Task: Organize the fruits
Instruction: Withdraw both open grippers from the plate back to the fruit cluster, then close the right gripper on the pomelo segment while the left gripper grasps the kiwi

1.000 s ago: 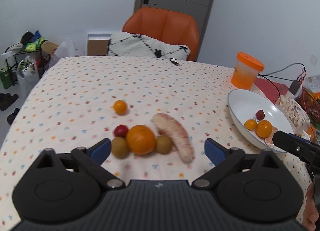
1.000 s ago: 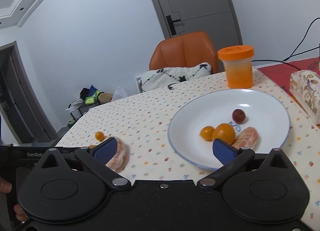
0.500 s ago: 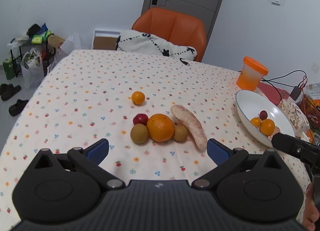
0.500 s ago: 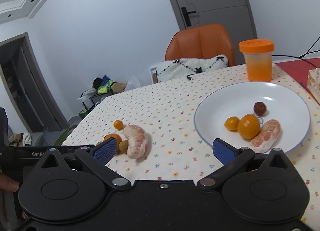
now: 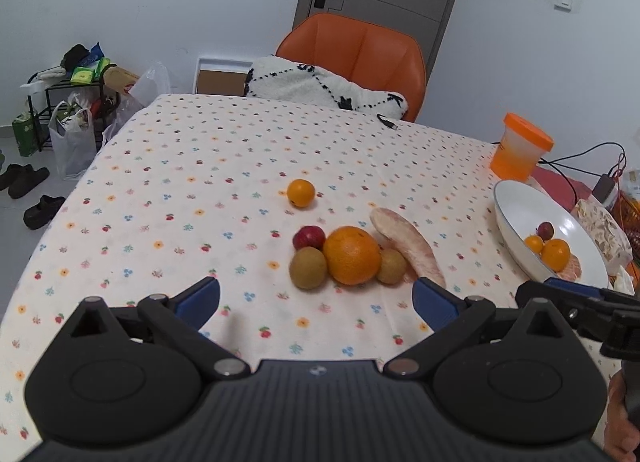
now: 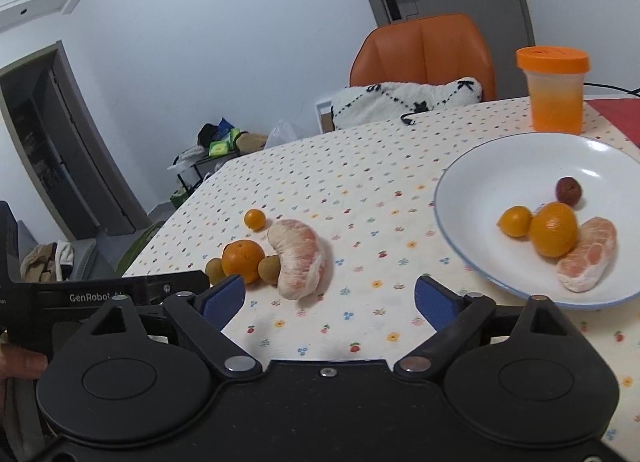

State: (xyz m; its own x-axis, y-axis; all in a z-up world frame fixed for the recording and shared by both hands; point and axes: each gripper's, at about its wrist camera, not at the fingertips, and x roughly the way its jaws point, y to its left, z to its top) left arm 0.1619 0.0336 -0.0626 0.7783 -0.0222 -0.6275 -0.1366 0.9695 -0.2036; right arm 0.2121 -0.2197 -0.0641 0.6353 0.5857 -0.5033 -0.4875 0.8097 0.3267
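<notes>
On the dotted tablecloth lies a cluster: a large orange [image 5: 351,255], two brown kiwis [image 5: 308,273] [image 5: 391,265], a red fruit [image 5: 309,237] and a peeled pomelo segment [image 5: 408,244] [image 6: 299,258]. A small orange [image 5: 301,193] sits apart behind them. A white plate [image 6: 500,166] [image 5: 516,206] at the right holds two small oranges, a dark red fruit [image 6: 568,191] and a second pomelo segment [image 6: 588,254]. My left gripper [image 5: 316,298] is open, just short of the cluster. My right gripper [image 6: 330,296] is open and empty, between pomelo and plate.
An orange-lidded jar [image 5: 520,154] stands behind the plate, with cables and a patterned box [image 5: 604,230] to the right. An orange chair [image 5: 356,50] with a white cushion is at the table's far edge. Bags and a rack stand on the floor at the left.
Both grippers pulled back and swung left, so the fruit cluster sits further right in the left view and the plate has slid right in the right view. Both stayed open.
</notes>
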